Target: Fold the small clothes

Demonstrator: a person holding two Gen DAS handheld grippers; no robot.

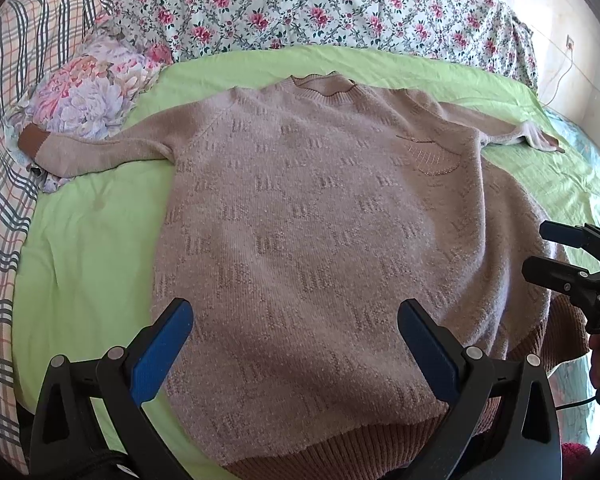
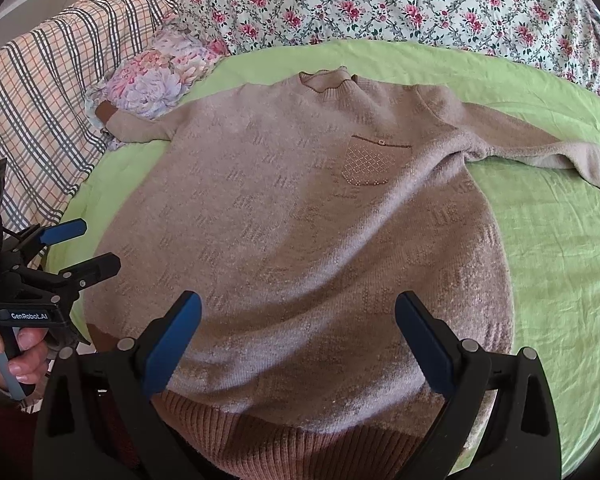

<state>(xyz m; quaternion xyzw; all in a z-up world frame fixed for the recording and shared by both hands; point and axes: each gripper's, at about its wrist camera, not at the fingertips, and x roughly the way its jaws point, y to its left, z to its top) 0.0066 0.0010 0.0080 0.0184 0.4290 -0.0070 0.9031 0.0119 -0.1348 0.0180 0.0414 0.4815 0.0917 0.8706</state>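
Observation:
A pinkish-beige knitted sweater (image 1: 308, 216) lies flat, front up, on a light green sheet (image 1: 88, 240), both sleeves spread sideways, brown ribbed hem nearest me. It also shows in the right wrist view (image 2: 300, 220), with a beaded chest pocket (image 2: 366, 160). My left gripper (image 1: 296, 320) is open and empty, hovering above the sweater's lower left part. My right gripper (image 2: 298, 316) is open and empty above the lower hem. Each gripper shows in the other's view: the right one (image 1: 548, 252) at the right edge, the left one (image 2: 96, 244) at the left edge.
A floral quilt (image 1: 320, 4) is bunched along the far side of the bed. A plaid blanket (image 1: 16, 80) lies on the left. A flowered pillow (image 1: 92, 88) sits under the sweater's left cuff. A wall and a cable (image 1: 560, 76) show at far right.

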